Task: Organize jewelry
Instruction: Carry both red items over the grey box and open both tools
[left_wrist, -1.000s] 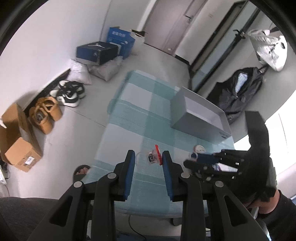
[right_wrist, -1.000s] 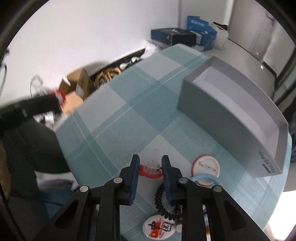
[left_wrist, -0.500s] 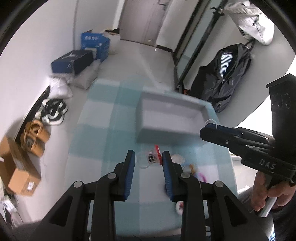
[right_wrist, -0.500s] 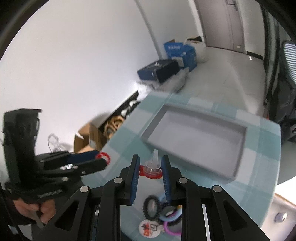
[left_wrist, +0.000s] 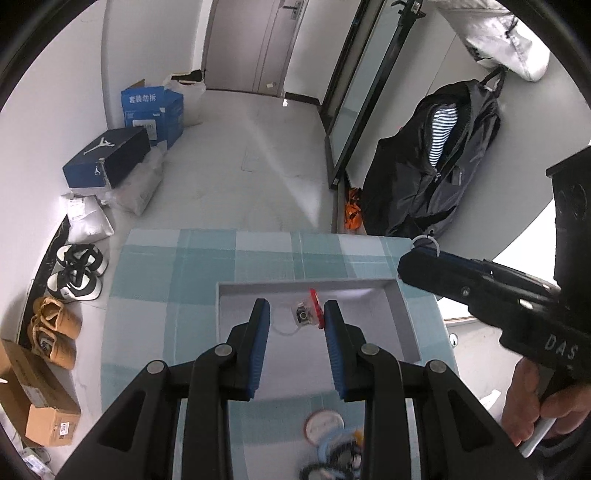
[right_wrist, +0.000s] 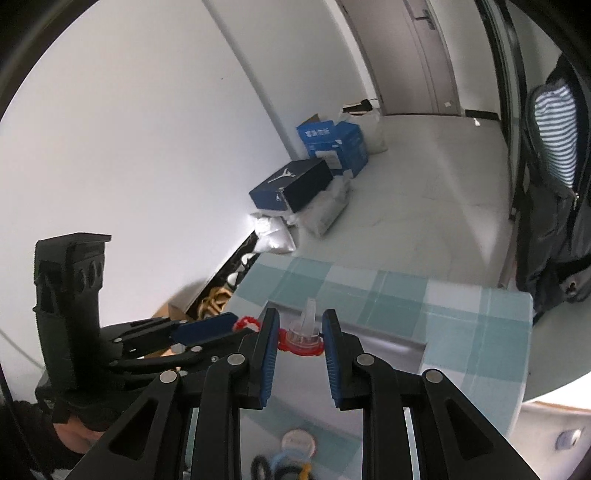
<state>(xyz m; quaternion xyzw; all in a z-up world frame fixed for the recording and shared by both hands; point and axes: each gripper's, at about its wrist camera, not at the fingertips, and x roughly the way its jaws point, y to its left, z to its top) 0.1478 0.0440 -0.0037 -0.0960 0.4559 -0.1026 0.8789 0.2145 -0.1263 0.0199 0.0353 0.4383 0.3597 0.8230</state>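
1. Overhead, the left gripper (left_wrist: 295, 319) hangs above the grey tray (left_wrist: 402, 317), jaws narrowly apart, a red-trimmed clear charm (left_wrist: 308, 314) against its right pad.
2. At 3 o'clock the right gripper (left_wrist: 417, 256) crosses the tray's far corner, "DAS" on its body; its jaws pinch a red-and-clear pendant (right_wrist: 304, 334).
3. Checked table (left_wrist: 155, 280) edges lie at 9 and 12 o'clock; bare cloth rings the tray.
4. Round badges and hair ties (left_wrist: 332, 443) blur at 6 o'clock.

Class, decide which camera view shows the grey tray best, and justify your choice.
The left wrist view: the grey tray lies below with all four walls and its floor visible. The right wrist view shows only a strip of its rim, mostly hidden behind the right gripper.
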